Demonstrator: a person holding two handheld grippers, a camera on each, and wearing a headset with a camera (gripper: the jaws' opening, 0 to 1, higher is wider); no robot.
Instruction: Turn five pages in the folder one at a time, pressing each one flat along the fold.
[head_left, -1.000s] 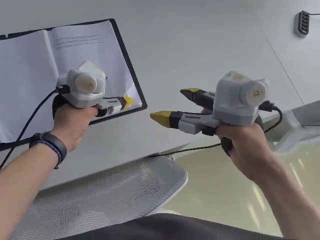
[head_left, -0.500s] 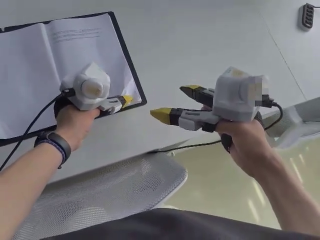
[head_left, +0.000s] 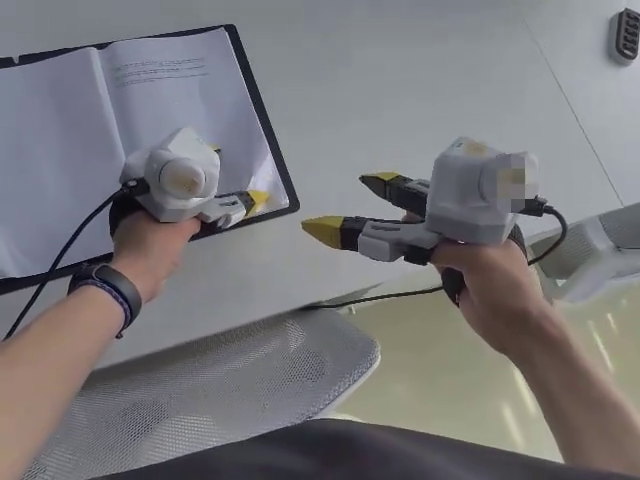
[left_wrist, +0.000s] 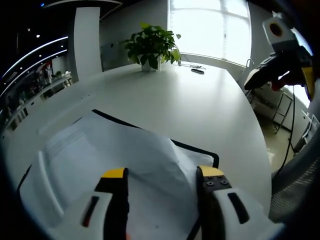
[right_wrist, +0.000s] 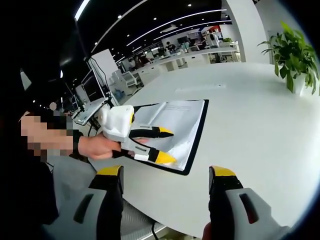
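Note:
The folder (head_left: 150, 100) lies open at the table's near left, white pages on a black cover. My left gripper (head_left: 245, 197) sits at the lower right corner of its right-hand page (left_wrist: 125, 150). Its jaws stand open (left_wrist: 162, 172), and the page bulges up slightly between them. From the right gripper view the left gripper (right_wrist: 164, 145) straddles that page corner, and the folder (right_wrist: 175, 120) lies behind it. My right gripper (head_left: 350, 207) hovers open over bare table to the right of the folder, holding nothing (right_wrist: 165, 172).
The white table (head_left: 400, 90) stretches away to the right and back. A grey mesh chair back (head_left: 200, 390) stands just below the table's front edge. A power strip (head_left: 625, 35) lies far right. A potted plant (left_wrist: 150, 47) stands at the far end.
The left gripper has rolled slightly at the page corner. The right gripper has stayed where it was, open.

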